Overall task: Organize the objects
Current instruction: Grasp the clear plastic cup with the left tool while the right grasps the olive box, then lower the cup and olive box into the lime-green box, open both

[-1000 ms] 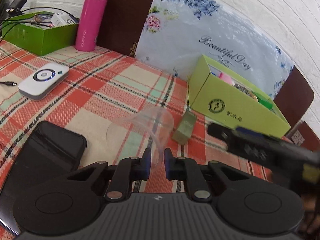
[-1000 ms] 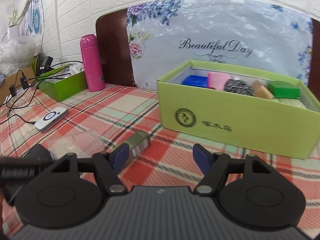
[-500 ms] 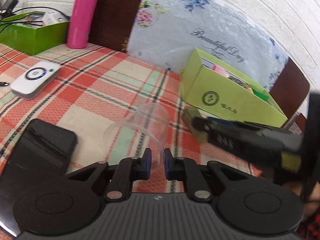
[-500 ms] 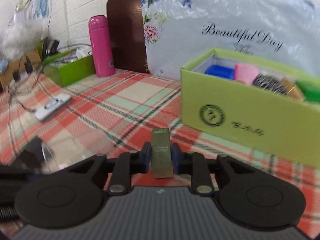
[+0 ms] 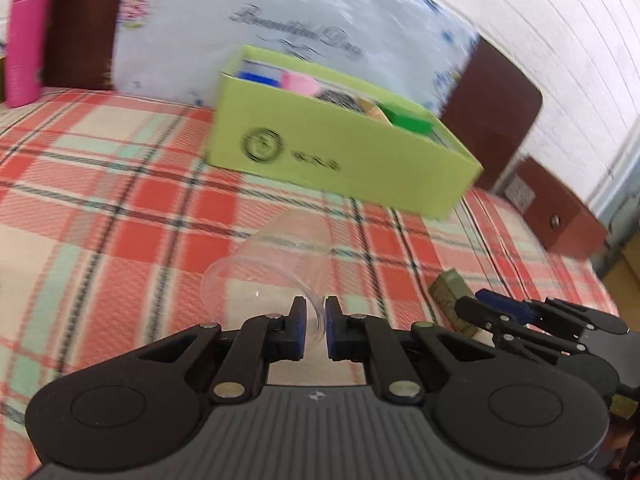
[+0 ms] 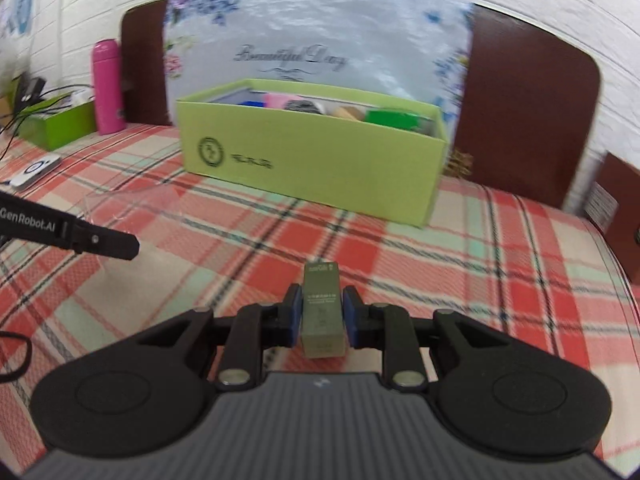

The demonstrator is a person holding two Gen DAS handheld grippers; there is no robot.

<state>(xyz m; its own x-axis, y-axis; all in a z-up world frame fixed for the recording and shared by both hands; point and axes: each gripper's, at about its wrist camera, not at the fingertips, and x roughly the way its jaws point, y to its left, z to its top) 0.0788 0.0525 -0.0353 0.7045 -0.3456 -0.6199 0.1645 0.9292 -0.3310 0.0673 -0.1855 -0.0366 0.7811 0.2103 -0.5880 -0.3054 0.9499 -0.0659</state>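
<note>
Plaid tabletop (image 6: 460, 248) w/ lime box (image 6: 312, 160) toward far edge. Left tool (image 5: 316, 326) pinching rim of clear cup (image 5: 280, 256), cup on its side. Right tool (image 6: 322, 316) clamped on small olive box (image 6: 322, 312), nearer front edge.

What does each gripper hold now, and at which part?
The left gripper pinches the clear plastic cup by its rim wall. The right gripper clamps the small olive box across its long sides, near its middle.
</note>
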